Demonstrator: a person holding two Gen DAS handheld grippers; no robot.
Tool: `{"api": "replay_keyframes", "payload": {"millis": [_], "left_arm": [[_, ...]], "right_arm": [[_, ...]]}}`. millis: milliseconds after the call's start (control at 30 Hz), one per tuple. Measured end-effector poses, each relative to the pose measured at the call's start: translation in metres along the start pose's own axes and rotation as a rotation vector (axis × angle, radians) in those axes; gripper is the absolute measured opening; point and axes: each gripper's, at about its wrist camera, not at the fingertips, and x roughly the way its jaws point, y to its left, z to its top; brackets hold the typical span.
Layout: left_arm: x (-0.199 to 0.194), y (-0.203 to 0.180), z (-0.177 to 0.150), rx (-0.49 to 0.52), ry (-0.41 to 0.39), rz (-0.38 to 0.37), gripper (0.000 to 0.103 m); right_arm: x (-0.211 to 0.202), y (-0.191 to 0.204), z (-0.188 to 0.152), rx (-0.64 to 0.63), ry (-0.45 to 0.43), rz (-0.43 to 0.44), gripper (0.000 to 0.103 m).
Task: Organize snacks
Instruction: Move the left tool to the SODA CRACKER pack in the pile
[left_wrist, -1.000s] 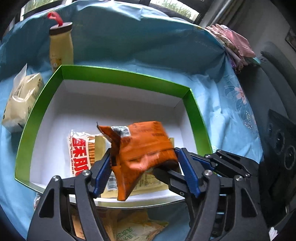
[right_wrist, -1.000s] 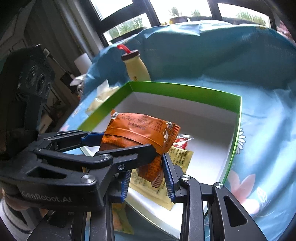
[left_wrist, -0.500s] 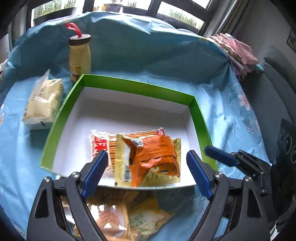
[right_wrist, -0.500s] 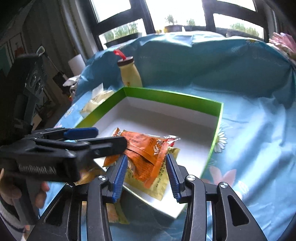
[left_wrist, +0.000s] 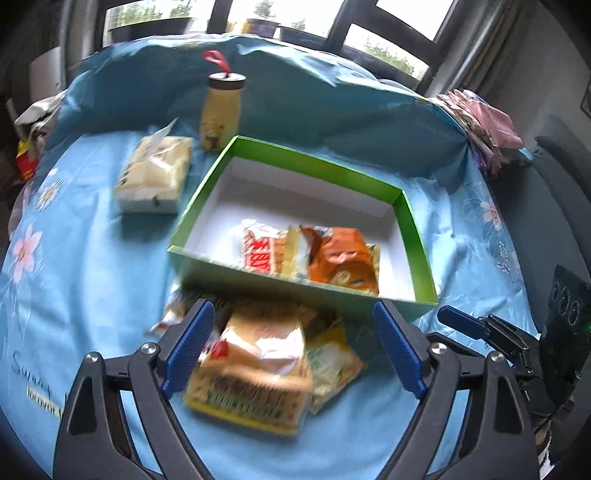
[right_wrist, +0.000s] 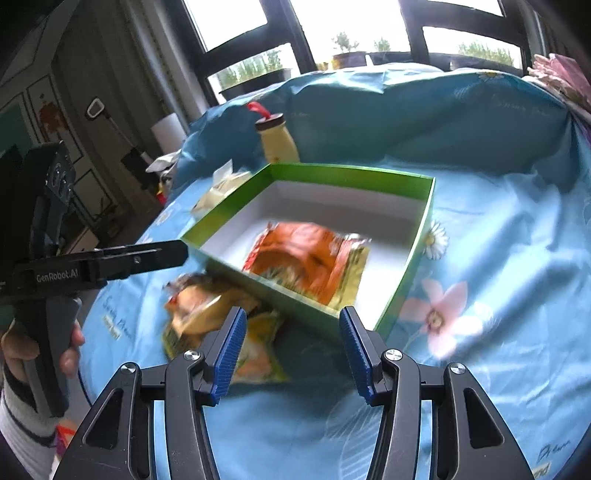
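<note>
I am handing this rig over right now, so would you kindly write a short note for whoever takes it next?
Left gripper: open, empty, above the loose packets.
Right gripper: jaws opening, nothing between them.
Done: orange snack packet and red-and-white packet lie in the green box.
Left: yellow snack packets on the blue cloth before the box. The cream packet and the yellow drink bottle sit outside it too.

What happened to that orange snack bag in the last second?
Both grippers, left and right, let go of the orange packet. It now lies in the green box on the other packets. Both pulled back empty, the right's fingers opening. The bottle and the loose packets stayed put.
</note>
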Motion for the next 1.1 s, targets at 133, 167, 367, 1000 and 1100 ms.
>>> {"api": "replay_keyframes", "payload": {"millis": [133, 167, 367, 1000, 1100], "left_arm": [[-0.012, 0.011, -0.018, -0.015, -0.008, 0.027, 0.088], [-0.014, 0.014, -0.022, -0.018, -0.006, 0.038, 0.088], [-0.016, 0.032, -0.049, -0.05, 0.009, 0.084, 0.088], [0.0, 0.066, -0.086, -0.131, 0.056, 0.077, 0.088], [0.002, 0.067, -0.087, -0.129, 0.057, 0.072, 0.088]], "right_arm": [[0.001, 0.007, -0.012, 0.008, 0.022, 0.021, 0.053], [0.002, 0.01, -0.015, 0.007, 0.028, 0.024, 0.053], [0.004, 0.025, -0.032, 0.0, 0.051, 0.05, 0.053], [0.04, 0.068, -0.064, -0.036, 0.156, 0.118, 0.053], [0.043, 0.073, -0.064, -0.051, 0.161, 0.118, 0.053]]}}
